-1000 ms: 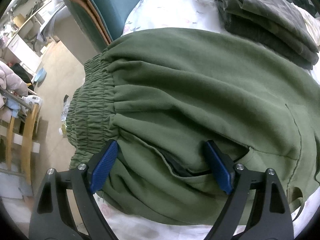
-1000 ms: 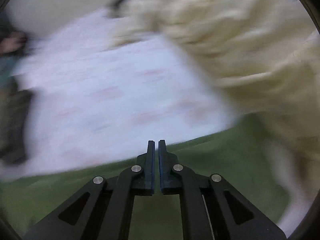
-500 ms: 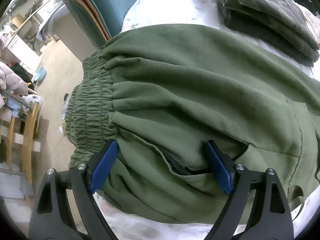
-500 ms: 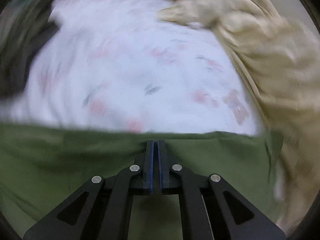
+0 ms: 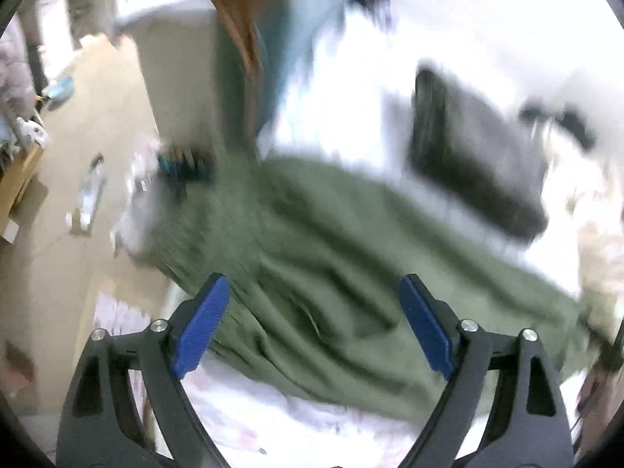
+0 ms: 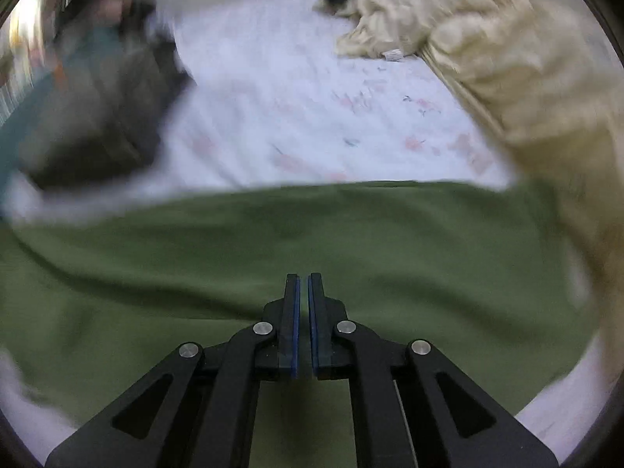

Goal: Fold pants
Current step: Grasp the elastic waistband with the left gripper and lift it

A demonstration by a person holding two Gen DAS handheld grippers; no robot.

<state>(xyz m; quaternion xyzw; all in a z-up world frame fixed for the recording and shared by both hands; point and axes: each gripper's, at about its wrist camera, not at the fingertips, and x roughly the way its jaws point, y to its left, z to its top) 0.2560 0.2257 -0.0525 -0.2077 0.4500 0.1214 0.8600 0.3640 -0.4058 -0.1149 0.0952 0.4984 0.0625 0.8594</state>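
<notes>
Olive green pants [image 5: 331, 249] lie spread on a white floral bed sheet [image 6: 312, 117]. In the blurred left wrist view my left gripper [image 5: 312, 296] is open, its blue pads wide apart above the pants, holding nothing. In the right wrist view the pants [image 6: 273, 241] fill the lower half. My right gripper [image 6: 303, 284] is shut with a thin slit between the pads, over the green cloth. No cloth shows between its pads.
A folded dark garment pile [image 5: 468, 156] lies on the sheet beyond the pants, also in the right wrist view [image 6: 97, 117]. A crumpled cream garment [image 6: 507, 70] lies at the right. The bed edge and floor [image 5: 78, 156] are at the left, beside a teal cushion [image 5: 269, 46].
My left gripper has pulled back and up from the waistband, so the pants look smaller and farther. My right gripper has moved over the green cloth, staying shut.
</notes>
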